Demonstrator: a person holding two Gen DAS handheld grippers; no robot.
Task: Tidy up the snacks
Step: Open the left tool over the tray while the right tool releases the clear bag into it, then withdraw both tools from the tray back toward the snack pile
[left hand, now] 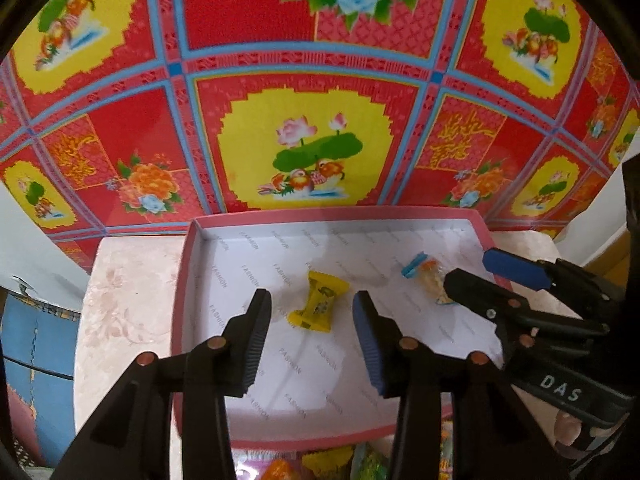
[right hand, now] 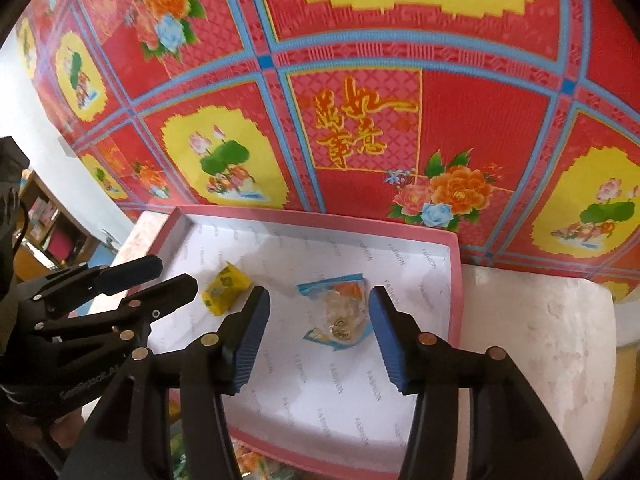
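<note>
- Left gripper (left hand: 310, 338) parted above the pink-rimmed box (left hand: 180, 280), jaws spread and empty, nothing pinched between the blue ribbed pads (left hand: 370, 344).
- Right gripper (right hand: 318, 336) likewise parted and empty, hovering over the same box, blue pads (right hand: 390, 340) standing clear of the packet below.
- Seen beyond the left jaws: yellow wrapped candy (left hand: 316, 302), lying loose on the white "FASHION"-printed lining of the box floor, toward the middle.
- Seen beyond the right jaws: clear packet with blue edges (right hand: 340, 310), flat on the lining, to the right of the yellow candy and apart from it.
- Glimpsed at the near edge, just outside the box rim: more wrapped snacks (left hand: 320, 462) in yellow, orange and green, partly hidden by the gripper arms.
- Under the box: pale marbled tabletop (left hand: 124, 304), bare on both sides of it.
- Behind it all: red patterned cloth (left hand: 304, 80) with blue grid lines, yellow medallions of lotus and ducks, peonies and gold Chinese characters, filling the background.
</note>
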